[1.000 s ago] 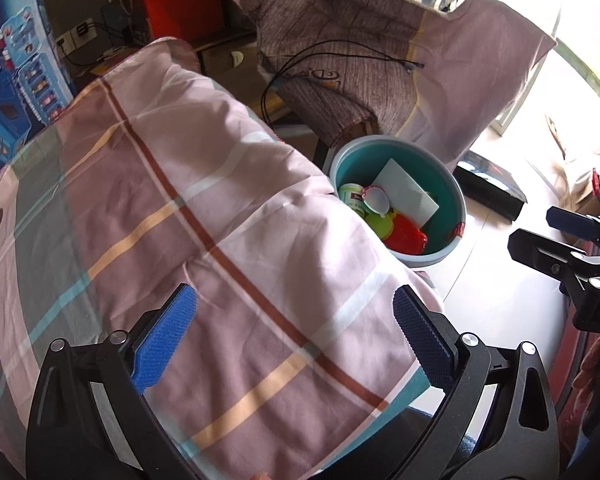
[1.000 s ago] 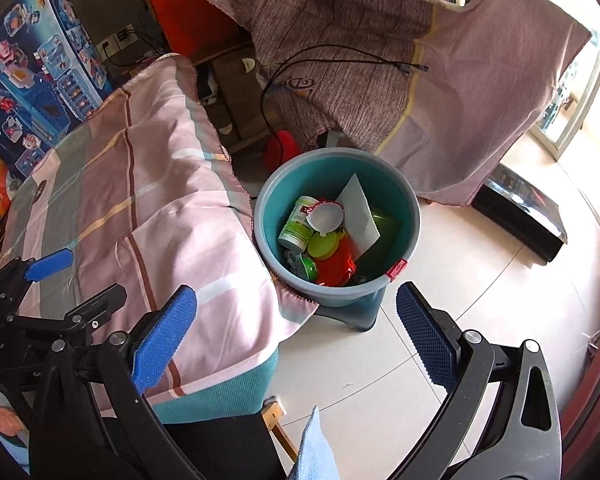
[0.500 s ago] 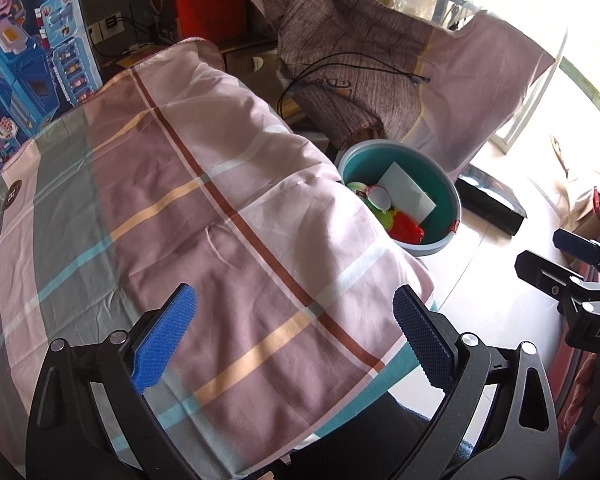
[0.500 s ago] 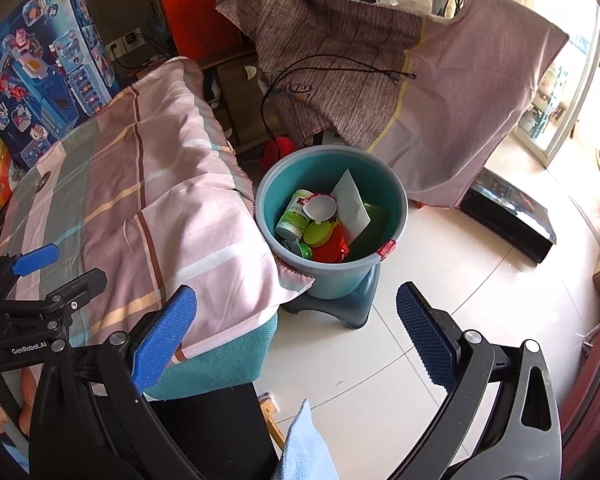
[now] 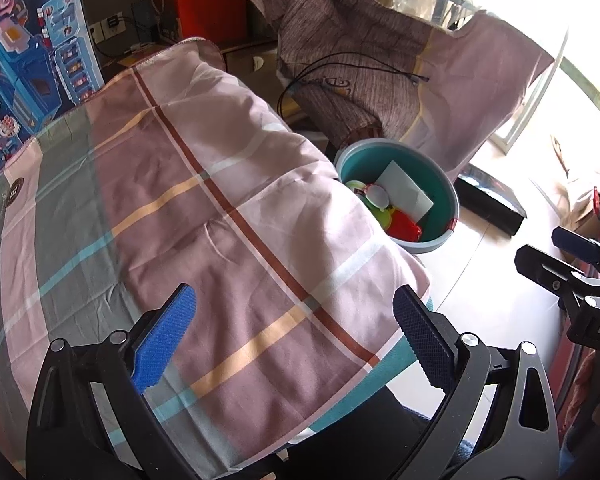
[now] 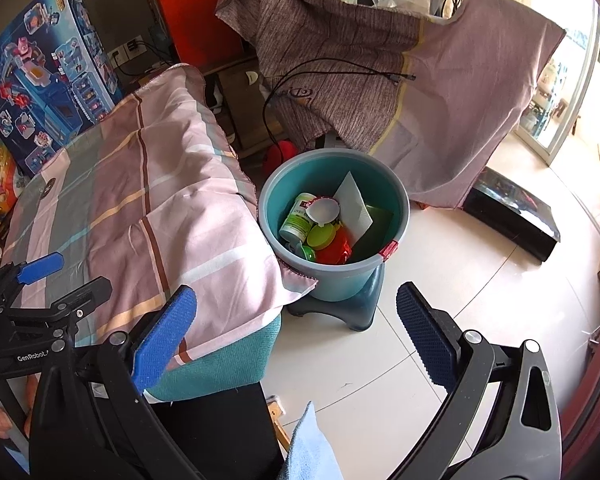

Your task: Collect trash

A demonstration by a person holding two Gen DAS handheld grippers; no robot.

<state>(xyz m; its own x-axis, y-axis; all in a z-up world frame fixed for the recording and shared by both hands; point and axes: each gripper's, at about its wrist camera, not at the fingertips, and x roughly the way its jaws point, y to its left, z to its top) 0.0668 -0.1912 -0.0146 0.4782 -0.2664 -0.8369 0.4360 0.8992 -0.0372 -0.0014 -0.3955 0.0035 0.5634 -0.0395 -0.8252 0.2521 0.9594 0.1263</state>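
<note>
**Both grippers empty, trash sitting in the teal bucket**

The left gripper [image 5: 292, 332] hangs above a plaid cloth [image 5: 204, 216] of pink, mauve and grey-green panels crossed by brown, yellow and pale blue stripes. Its blue-padded fingers [image 5: 162, 346] stand wide apart with nothing between them. The cloth is draped over a raised surface and falls off the near right corner, where teal fabric shows beneath it.

The right gripper [image 6: 296, 332] is held over the pale tiled floor [image 6: 480, 320], to the right of the cloth-covered surface. Its fingers are likewise spread wide and hold nothing.

The teal bucket [image 6: 398, 192] stands on a dark teal stool [image 6: 360, 312], just beside the far right edge of the cloth; a corner of the cloth touches its rim. Inside lie a green-labelled white can [image 6: 296, 220], a round white lid [image 6: 322, 210], a white sheet of paper [image 6: 354, 204], a lime-green lid [image 6: 320, 236] and a red wrapper [image 6: 334, 250], all piled together.

Beyond the bucket a brown-and-pink cloth [image 6: 440, 100] hangs over furniture, with a black cable [image 6: 340, 68] looped across it. At the far left leans a blue toy box [image 6: 48, 76]. A long black object [image 6: 512, 208] lies on the floor to the right of the bucket. At the near edge of the right wrist view a light blue cloth [image 6: 308, 452] rises into sight.
</note>
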